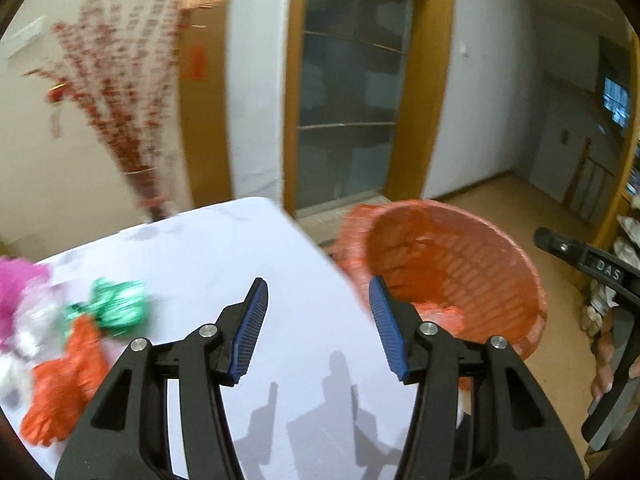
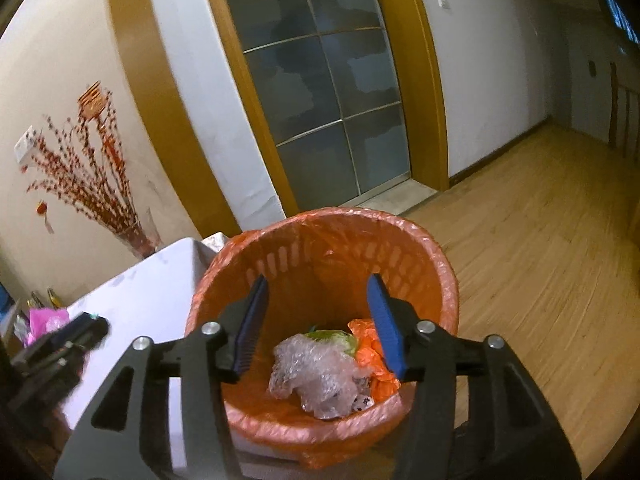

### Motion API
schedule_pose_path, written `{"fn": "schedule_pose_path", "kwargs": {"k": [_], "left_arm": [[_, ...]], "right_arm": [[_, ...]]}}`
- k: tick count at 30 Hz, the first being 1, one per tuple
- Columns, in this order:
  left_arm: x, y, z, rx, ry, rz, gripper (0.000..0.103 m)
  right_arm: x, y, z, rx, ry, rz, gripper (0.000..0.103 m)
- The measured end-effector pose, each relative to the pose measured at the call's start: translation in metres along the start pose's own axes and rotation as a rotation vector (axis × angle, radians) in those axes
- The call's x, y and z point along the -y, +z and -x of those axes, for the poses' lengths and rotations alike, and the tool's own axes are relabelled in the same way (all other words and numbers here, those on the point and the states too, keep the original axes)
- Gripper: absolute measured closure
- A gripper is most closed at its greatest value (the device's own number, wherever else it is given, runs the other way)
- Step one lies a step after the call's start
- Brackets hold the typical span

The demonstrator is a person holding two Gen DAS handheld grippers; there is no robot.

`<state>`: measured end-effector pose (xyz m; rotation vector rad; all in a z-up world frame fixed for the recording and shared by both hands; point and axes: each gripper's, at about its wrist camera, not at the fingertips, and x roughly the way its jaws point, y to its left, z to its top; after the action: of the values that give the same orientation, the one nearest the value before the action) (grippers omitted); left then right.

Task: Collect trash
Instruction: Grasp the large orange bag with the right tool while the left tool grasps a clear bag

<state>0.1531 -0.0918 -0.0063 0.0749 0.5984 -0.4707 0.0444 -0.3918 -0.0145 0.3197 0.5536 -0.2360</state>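
Note:
An orange bin (image 2: 436, 264) with an orange liner stands beside the white table (image 1: 304, 352). It holds clear bubble wrap (image 2: 316, 376), a green piece (image 2: 332, 338) and an orange bag (image 2: 372, 356). My right gripper (image 2: 318, 324) is open and empty above the bin's mouth. My left gripper (image 1: 318, 328) is open and empty over the table's right edge, with the bin (image 1: 480, 256) to its right. Trash lies at the table's left: a green wrapper (image 1: 118, 306), an orange bag (image 1: 66, 380), white pieces (image 1: 34, 320) and a pink piece (image 1: 14, 292).
A vase of red branches (image 1: 132, 120) stands behind the table against the wall. A glass door with a wooden frame (image 2: 316, 92) is behind the bin. Wooden floor (image 2: 540, 260) spreads to the right. The other gripper's handle (image 1: 600, 292) shows at the right in the left wrist view.

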Motion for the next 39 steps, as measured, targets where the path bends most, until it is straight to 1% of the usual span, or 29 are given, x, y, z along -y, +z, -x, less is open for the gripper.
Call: {"fn": "schedule_pose_path", "kwargs": {"k": [3, 6, 9, 12, 13, 14, 15, 16, 18, 22, 25, 29, 32, 33, 35, 37, 38, 39], "left_arm": [[-0.027, -0.007, 0.024, 0.024, 0.063, 0.047, 0.05], [-0.056, -0.018, 0.052, 0.052, 0.144, 0.086, 0.048], [-0.084, -0.031, 0.076, 0.074, 0.237, 0.11, 0.047], [-0.119, -0.045, 0.1, 0.092, 0.348, 0.141, 0.047], [-0.13, -0.049, 0.107, 0.096, 0.378, 0.152, 0.047], [-0.142, -0.052, 0.115, 0.101, 0.408, 0.164, 0.047], [-0.155, -0.056, 0.123, 0.107, 0.443, 0.179, 0.047], [-0.168, -0.06, 0.131, 0.112, 0.479, 0.197, 0.047], [-0.19, -0.069, 0.145, 0.118, 0.526, 0.229, 0.047], [-0.227, -0.086, 0.167, 0.125, 0.596, 0.299, 0.047], [-0.245, -0.096, 0.18, 0.132, 0.621, 0.344, 0.047], [-0.258, -0.107, 0.189, 0.132, 0.638, 0.369, 0.047], [-0.265, -0.111, 0.188, 0.128, 0.635, 0.38, 0.047], [-0.266, -0.112, 0.187, 0.126, 0.632, 0.382, 0.047], [-0.267, -0.113, 0.184, 0.119, 0.621, 0.384, 0.047], [-0.27, -0.111, 0.18, 0.112, 0.605, 0.385, 0.047], [-0.27, -0.11, 0.178, 0.108, 0.596, 0.382, 0.047], [-0.27, -0.11, 0.177, 0.105, 0.587, 0.379, 0.047]], "right_arm": [[-0.021, -0.006, 0.009, -0.007, 0.039, 0.033, 0.05], [-0.057, -0.018, 0.015, -0.023, 0.1, 0.085, 0.05], [-0.106, -0.038, 0.014, -0.072, 0.202, 0.152, 0.05], [-0.15, -0.057, 0.01, -0.122, 0.28, 0.198, 0.05], [-0.172, -0.067, 0.006, -0.154, 0.324, 0.212, 0.05], [-0.186, -0.072, 0.004, -0.168, 0.345, 0.219, 0.05], [-0.207, -0.081, 0.002, -0.188, 0.379, 0.235, 0.05], [-0.221, -0.086, 0.002, -0.198, 0.397, 0.249, 0.051], [-0.258, -0.098, -0.001, -0.221, 0.437, 0.284, 0.051], [-0.311, -0.111, -0.008, -0.262, 0.471, 0.326, 0.051], [-0.341, -0.121, -0.016, -0.301, 0.474, 0.334, 0.051], [-0.368, -0.131, -0.026, -0.33, 0.426, 0.341, 0.051], [-0.372, -0.138, -0.036, -0.365, 0.39, 0.344, 0.05], [-0.374, -0.143, -0.041, -0.392, 0.385, 0.346, 0.051], [-0.373, -0.147, -0.046, -0.409, 0.392, 0.34, 0.051], [-0.371, -0.15, -0.047, -0.421, 0.426, 0.333, 0.067], [-0.372, -0.151, -0.047, -0.423, 0.436, 0.336, 0.069], [-0.373, -0.152, -0.046, -0.418, 0.437, 0.346, 0.074]]}}
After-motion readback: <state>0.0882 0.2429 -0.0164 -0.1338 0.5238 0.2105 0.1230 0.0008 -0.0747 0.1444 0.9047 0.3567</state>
